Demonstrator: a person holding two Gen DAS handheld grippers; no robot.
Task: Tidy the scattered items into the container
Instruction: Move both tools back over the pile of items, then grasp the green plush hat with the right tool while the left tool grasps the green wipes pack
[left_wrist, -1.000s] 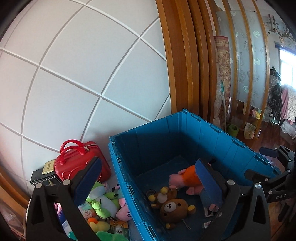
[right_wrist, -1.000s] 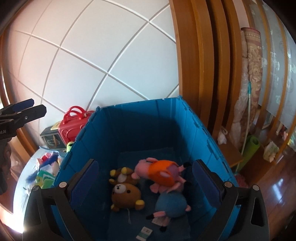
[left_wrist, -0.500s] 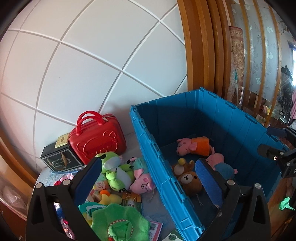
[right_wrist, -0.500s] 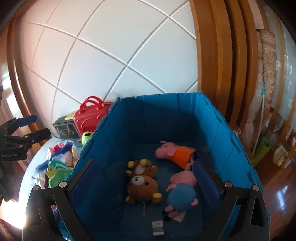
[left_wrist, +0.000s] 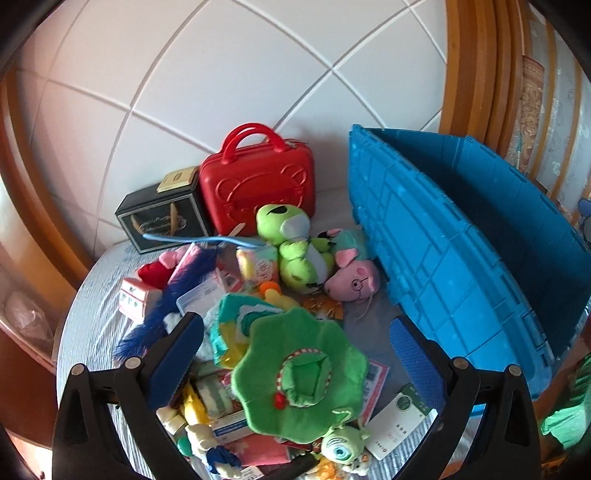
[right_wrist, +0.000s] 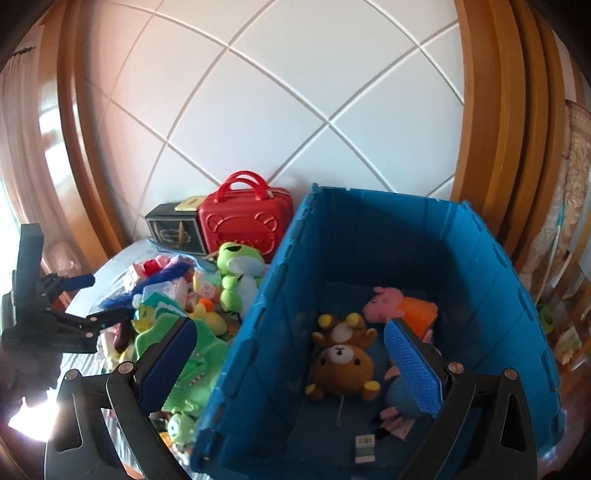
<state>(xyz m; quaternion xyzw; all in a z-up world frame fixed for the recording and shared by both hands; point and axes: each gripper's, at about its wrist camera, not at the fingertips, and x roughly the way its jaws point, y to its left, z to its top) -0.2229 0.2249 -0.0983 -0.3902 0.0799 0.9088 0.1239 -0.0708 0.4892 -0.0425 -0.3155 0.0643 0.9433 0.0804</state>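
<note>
A big blue crate (left_wrist: 458, 258) (right_wrist: 491, 280) stands at the right of a striped tabletop. Inside it lie two brown bears (right_wrist: 341, 363), a pink pig in orange (right_wrist: 402, 304) and a pig in blue (right_wrist: 400, 400). Left of the crate sits a heap of toys: a green flower-shaped plush (left_wrist: 299, 376), a green frog (left_wrist: 291, 243) (right_wrist: 236, 273), a pink pig with glasses (left_wrist: 352, 280). My left gripper (left_wrist: 295, 365) hangs open over the green flower plush. My right gripper (right_wrist: 291, 365) is open, straddling the crate's left wall. The left gripper (right_wrist: 79, 310) shows at far left in the right wrist view.
A red toy suitcase (left_wrist: 258, 184) (right_wrist: 243, 221) and a black box (left_wrist: 162, 218) stand against the white panelled wall. Cards, packets and a blue feathery thing (left_wrist: 173, 295) litter the table. Wooden frames rise on both sides; the table edge curves at left.
Both views have swung left, from the crate's inside toward the toy heap. The left gripper now hangs over the green flower plush; the right has shifted onto the crate's left wall.
</note>
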